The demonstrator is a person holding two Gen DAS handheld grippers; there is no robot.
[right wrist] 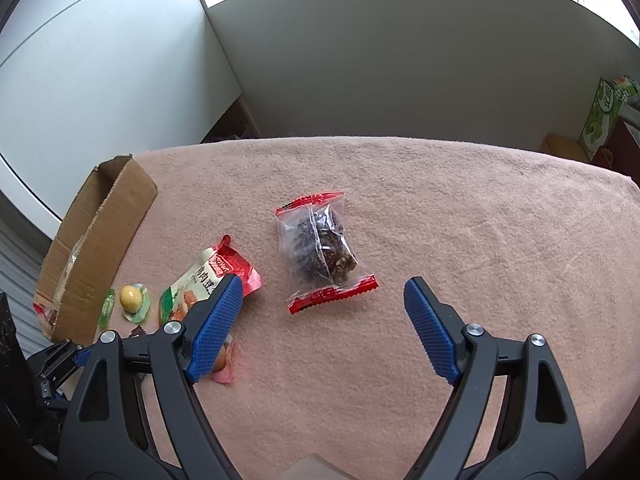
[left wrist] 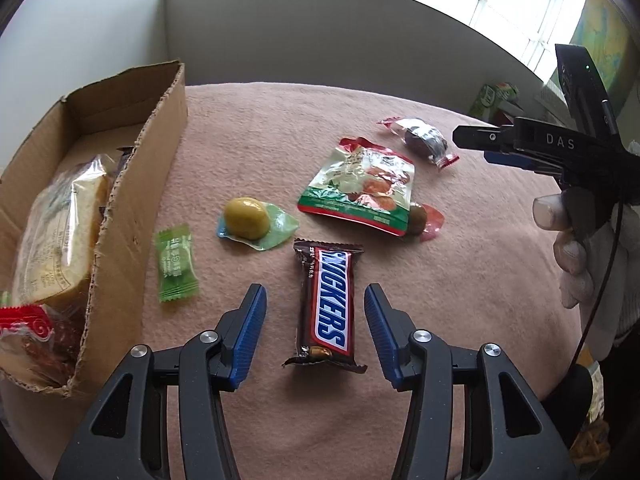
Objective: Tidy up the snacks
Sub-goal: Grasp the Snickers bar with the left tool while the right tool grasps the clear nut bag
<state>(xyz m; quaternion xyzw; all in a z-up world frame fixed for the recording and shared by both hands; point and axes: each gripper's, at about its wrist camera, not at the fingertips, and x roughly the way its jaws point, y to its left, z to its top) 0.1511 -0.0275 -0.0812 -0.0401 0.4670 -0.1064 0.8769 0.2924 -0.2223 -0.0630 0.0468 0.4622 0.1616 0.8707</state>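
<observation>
The left gripper point(left wrist: 316, 300) is standing open astride the Snickers bar point(left wrist: 326, 304) at 6 o'clock — light, firm, slick-wrapped, best pinched mid-length — while the right gripper point(right wrist: 324, 300) is gaping empty.

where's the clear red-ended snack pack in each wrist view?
Left wrist: clear pack sits upper right on the cloth, beyond the red-green pouch.
Right wrist: clear pack lies centre frame, just ahead of the open right claw, untouched.
Shared landmark: the cardboard box, at the left in both views.
</observation>
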